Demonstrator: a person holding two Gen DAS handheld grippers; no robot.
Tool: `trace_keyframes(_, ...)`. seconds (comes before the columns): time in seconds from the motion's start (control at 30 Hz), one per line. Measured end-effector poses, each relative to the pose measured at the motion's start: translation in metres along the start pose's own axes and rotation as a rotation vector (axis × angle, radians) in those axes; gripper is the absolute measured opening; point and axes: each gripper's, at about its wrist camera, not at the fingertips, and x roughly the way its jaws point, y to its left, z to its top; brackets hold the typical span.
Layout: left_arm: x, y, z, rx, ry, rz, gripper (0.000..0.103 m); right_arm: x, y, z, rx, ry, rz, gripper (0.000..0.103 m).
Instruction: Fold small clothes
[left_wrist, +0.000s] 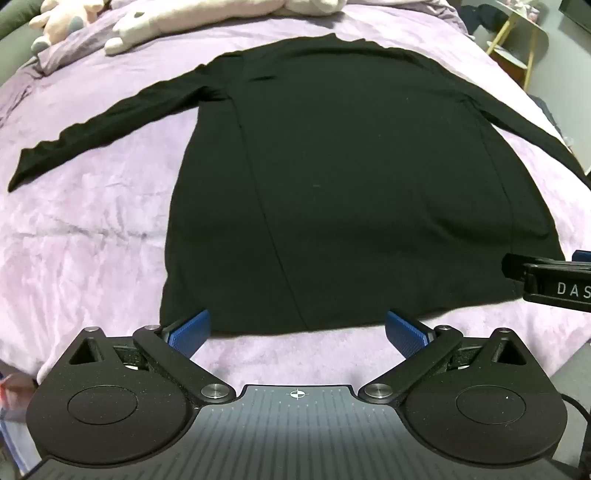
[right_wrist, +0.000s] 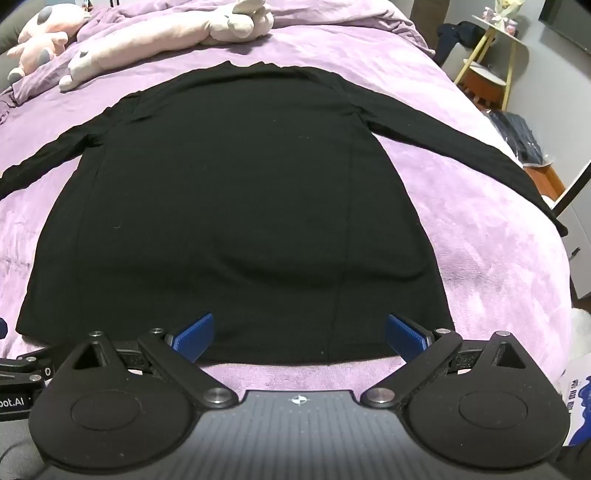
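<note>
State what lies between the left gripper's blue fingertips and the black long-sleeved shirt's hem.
Only a bare strip of the fuzzy purple blanket separates the left gripper from the black long-sleeved shirt, seen in the left wrist view.

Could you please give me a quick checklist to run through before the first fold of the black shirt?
1. Black long-sleeved shirt lies flat on the purple blanket, hem nearest: ok.
2. Both sleeves spread out sideways: ok, though the sleeve end toward the right runs out of view in the left wrist view.
3. Left hand-held gripper open, at the hem: ok.
4. Right hand-held gripper open, at the hem: ok.
5. Neither gripper grips the fabric yet: ok.
6. Plush toys lie clear of the collar: ok.
</note>
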Motion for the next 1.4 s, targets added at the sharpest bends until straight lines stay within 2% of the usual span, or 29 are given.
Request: trace_keyframes(1.4,-0.0004,0.0079,0.0013,-0.025,0.009,0.006,0.103,0.0029,-0.0008,0.002,0.009,0.022,0.007,0.099)
